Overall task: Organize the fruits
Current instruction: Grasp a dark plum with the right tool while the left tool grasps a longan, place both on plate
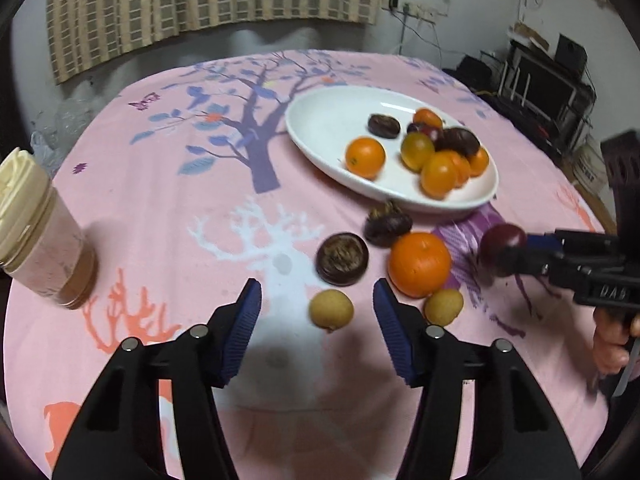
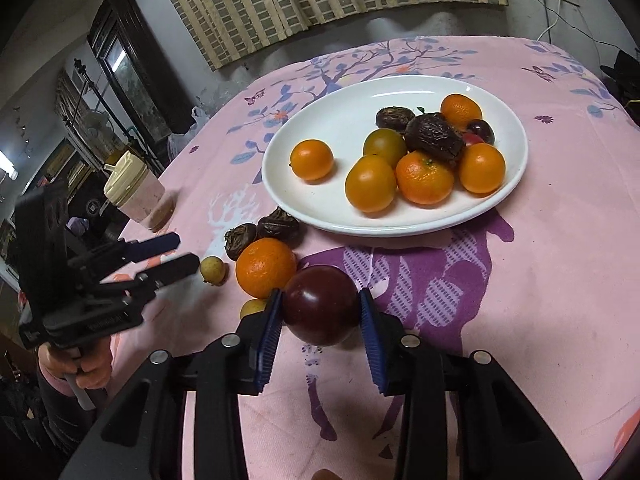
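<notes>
- Right gripper: blue pads clamped on both sides of a dark red plum; plum roundish, no clear long axis, glossy face toward the camera. It sits above the pink cloth, in front of the plate; cannot tell whether it touches the cloth.
- Left gripper: jaws partly apart, nothing gripped. A small tan longan lies on the cloth between the fingertips, pads not touching it.
- No earlier view given, so only states stated.
- Second longan just right of the left gripper's right finger, touching or nearly touching the big orange.
- Orange sits on the cloth near the plate's near edge, stem dimple facing up and toward the camera.
- Two dark brown wrinkled fruits by the orange: one round, flat face up; the other lumpy, long axis roughly left-right in the left wrist view, close under the plate rim.
- White oval plate: long axis runs from far left to near right in the left wrist view. Holds several small orange fruits, one greenish-yellow one, dark wrinkled ones and a dark red one, bunched at its right end; one orange fruit sits apart toward the middle.
- Jar with cream lid, upright, at the cloth's left edge, well apart from the fruit.
- A hand holds the left gripper's handle.
</notes>
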The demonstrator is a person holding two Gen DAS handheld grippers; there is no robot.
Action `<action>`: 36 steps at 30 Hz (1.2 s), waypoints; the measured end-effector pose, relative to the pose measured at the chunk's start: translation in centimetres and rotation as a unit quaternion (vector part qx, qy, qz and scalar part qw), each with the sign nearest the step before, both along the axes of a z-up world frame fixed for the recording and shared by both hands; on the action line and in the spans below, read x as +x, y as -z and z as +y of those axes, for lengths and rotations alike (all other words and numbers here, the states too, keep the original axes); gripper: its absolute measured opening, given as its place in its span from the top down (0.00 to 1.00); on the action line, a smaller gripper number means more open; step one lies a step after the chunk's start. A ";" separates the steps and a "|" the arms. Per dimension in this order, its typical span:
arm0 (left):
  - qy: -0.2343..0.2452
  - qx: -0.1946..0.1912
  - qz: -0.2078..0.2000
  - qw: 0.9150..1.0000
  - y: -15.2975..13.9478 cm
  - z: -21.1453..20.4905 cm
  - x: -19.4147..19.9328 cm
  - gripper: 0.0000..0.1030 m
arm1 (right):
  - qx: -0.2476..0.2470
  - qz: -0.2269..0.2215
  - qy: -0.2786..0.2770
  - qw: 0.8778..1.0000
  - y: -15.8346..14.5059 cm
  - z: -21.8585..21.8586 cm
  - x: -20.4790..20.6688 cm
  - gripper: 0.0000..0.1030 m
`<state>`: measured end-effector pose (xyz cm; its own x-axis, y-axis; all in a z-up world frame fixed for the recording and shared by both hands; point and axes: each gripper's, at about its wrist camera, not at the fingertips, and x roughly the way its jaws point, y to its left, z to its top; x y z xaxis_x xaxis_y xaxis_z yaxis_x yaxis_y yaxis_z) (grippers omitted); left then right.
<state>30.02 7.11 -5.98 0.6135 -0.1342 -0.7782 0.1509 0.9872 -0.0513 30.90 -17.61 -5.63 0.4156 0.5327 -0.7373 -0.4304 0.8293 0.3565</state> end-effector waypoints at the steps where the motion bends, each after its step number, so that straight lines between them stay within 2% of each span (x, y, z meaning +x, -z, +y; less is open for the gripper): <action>1: 0.004 0.002 0.003 1.000 0.3 -0.3 0.0 0.45 | 0.001 0.000 0.000 1.000 0.0 -0.2 0.0 0.63; 6: 0.015 0.010 0.013 1.000 1.3 -1.0 0.2 0.47 | 0.006 -0.005 0.002 1.000 -0.3 -0.1 -0.2 0.63; 8: 0.018 0.009 0.019 1.000 1.7 -1.1 0.4 0.59 | 0.007 -0.005 0.003 1.000 -0.3 -0.2 -0.2 0.63; 16: 0.012 0.015 0.035 0.999 2.7 -1.0 1.0 0.59 | 0.008 -0.009 0.005 1.000 -0.4 -0.2 -0.4 0.63; 19: 0.014 0.024 0.036 0.999 3.0 -1.2 1.2 0.68 | 0.007 -0.010 0.006 1.000 -0.5 -0.4 -0.4 0.63; 20: 0.015 0.027 0.033 0.999 3.0 -1.3 1.1 0.74 | 0.007 -0.011 0.007 1.000 -0.5 -0.4 -0.4 0.63; 24: 0.018 0.022 0.034 0.999 2.9 -1.3 1.1 0.74 | 0.008 -0.015 0.009 1.000 -0.6 -0.5 -0.5 0.63; 26: 0.018 0.011 0.031 0.999 2.5 -1.3 0.9 0.74 | 0.008 -0.021 0.012 1.000 -0.8 -0.6 -0.5 0.63; 28: 0.019 0.000 0.012 1.000 1.3 -1.3 0.5 0.74 | 0.014 -0.034 0.017 0.999 -1.3 -0.9 -0.6 0.63; 31: 0.020 -0.039 -0.012 0.999 -0.8 -1.2 0.9 0.74 | 0.023 -0.068 0.036 0.997 -2.5 -1.5 -0.1 0.63; 33: 0.025 -0.066 -0.018 0.997 -2.4 -1.5 2.7 0.74 | 0.040 -0.078 0.059 0.994 -3.2 -2.0 1.4 0.63; 36: 0.026 -0.057 -0.038 0.997 -4.1 -2.8 6.2 0.74 | 0.045 -0.098 0.096 0.990 -4.0 -2.5 4.0 0.63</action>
